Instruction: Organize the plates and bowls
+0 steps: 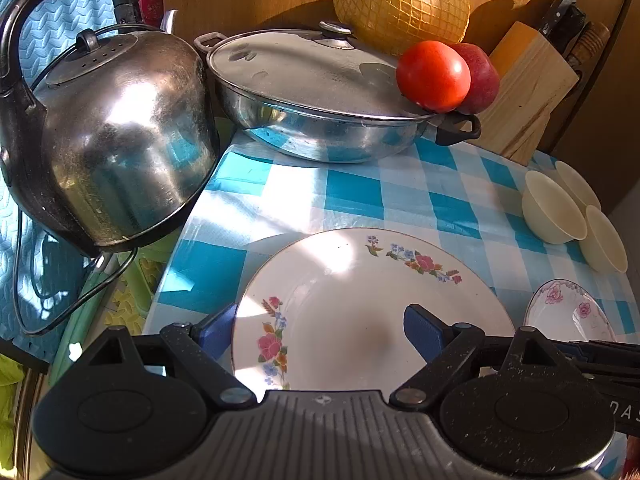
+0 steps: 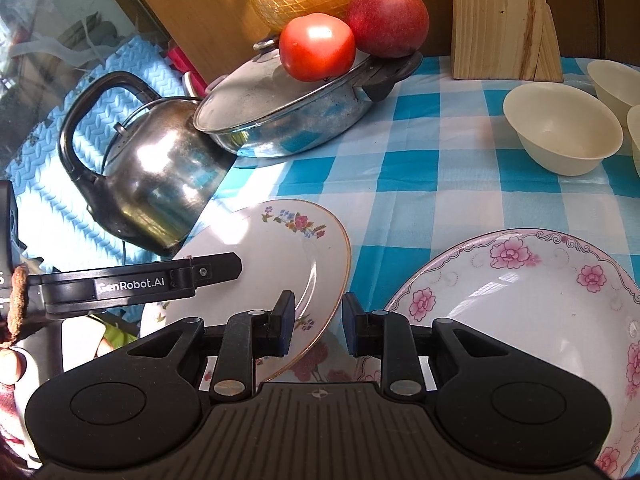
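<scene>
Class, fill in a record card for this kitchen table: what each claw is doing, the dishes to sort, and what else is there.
left claw: open, fingers either side of the floral plate's rim
right claw: open, straddling that plate's opposite rim
pink-flowered plate: on the checked tablecloth, beside the floral plate
cream bowls: three, upright, unstacked
lidded pan: tomato and apple on top
kettle: beside the pan
</scene>
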Action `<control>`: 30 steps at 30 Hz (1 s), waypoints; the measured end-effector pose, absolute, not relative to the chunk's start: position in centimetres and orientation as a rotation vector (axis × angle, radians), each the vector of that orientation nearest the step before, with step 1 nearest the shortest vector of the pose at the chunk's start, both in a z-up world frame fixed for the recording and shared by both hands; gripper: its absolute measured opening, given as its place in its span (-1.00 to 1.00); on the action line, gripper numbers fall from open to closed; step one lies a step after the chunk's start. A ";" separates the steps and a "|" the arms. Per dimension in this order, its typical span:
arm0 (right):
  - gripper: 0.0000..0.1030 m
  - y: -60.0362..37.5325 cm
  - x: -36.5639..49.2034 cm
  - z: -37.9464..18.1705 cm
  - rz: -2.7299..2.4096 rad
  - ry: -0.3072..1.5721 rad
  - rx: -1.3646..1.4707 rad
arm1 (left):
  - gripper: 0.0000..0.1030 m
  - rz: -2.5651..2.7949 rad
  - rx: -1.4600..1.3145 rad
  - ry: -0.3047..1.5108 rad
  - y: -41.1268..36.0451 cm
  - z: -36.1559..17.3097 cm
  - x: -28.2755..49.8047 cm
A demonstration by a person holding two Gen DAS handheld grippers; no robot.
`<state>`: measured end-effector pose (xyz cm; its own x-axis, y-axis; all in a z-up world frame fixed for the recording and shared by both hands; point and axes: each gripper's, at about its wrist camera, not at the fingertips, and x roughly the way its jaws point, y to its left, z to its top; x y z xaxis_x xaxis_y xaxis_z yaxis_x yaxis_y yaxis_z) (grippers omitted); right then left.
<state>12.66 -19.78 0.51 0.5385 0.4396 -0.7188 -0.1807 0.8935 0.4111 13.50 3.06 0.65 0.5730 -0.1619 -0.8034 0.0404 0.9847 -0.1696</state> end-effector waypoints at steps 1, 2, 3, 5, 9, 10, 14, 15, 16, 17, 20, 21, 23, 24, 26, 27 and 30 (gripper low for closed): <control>-0.36 -19.7 12.4 0.5 0.377 0.934 0.306 | 0.60 -0.117 -0.139 0.951 3.1 0.7 13.2; -0.36 -19.7 12.2 0.6 0.378 0.934 0.307 | 0.60 -0.115 -0.139 0.949 3.2 0.7 12.9; -0.36 -19.6 11.8 0.6 0.381 0.933 0.306 | 0.60 -0.114 -0.138 0.945 3.3 0.7 12.6; -0.36 -19.4 11.1 0.6 0.386 0.932 0.302 | 0.61 -0.113 -0.139 0.942 3.4 0.8 12.1; -0.36 -19.3 10.2 0.6 0.386 0.933 0.303 | 0.61 -0.118 -0.139 0.941 3.4 0.8 11.4; -0.36 -19.3 10.0 0.5 0.385 0.933 0.306 | 0.60 -0.118 -0.138 0.940 3.4 0.8 11.3; -0.36 -19.3 9.1 0.6 0.384 0.929 0.309 | 0.60 -0.122 -0.137 0.934 3.5 0.9 10.4; -0.36 -19.3 9.0 0.6 0.384 0.929 0.311 | 0.60 -0.123 -0.138 0.933 3.5 0.9 10.2; -0.36 -19.4 8.7 0.6 0.384 0.928 0.314 | 0.61 -0.124 -0.139 0.932 3.5 0.9 10.0; -0.36 -19.4 8.5 0.6 0.385 0.929 0.314 | 0.60 -0.125 -0.140 0.932 3.5 0.9 9.8; -0.36 -19.3 7.8 0.5 0.385 0.932 0.314 | 0.61 -0.127 -0.141 0.931 3.6 0.9 9.2; -0.36 -19.3 7.6 0.5 0.385 0.934 0.315 | 0.60 -0.127 -0.141 0.931 3.6 0.9 9.0; -0.36 -19.3 7.1 0.5 0.385 0.933 0.315 | 0.60 -0.128 -0.139 0.931 3.6 0.9 8.8; -0.36 -19.3 6.8 0.5 0.385 0.931 0.314 | 0.61 -0.129 -0.137 0.931 3.6 0.8 8.5; -0.36 -19.3 6.3 0.6 0.388 0.927 0.316 | 0.60 -0.132 -0.136 0.931 3.7 0.7 8.0; -0.36 -19.3 6.1 0.6 0.389 0.926 0.318 | 0.61 -0.133 -0.136 0.932 3.7 0.6 7.9; -0.36 -19.3 5.5 0.6 0.390 0.926 0.321 | 0.61 -0.140 -0.137 0.934 3.8 0.6 7.3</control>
<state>5.50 -19.34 0.61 0.5403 0.4572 -0.7064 -0.1865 0.8837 0.4293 7.27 3.76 0.56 0.5870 -0.1788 -0.7896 0.0601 0.9822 -0.1778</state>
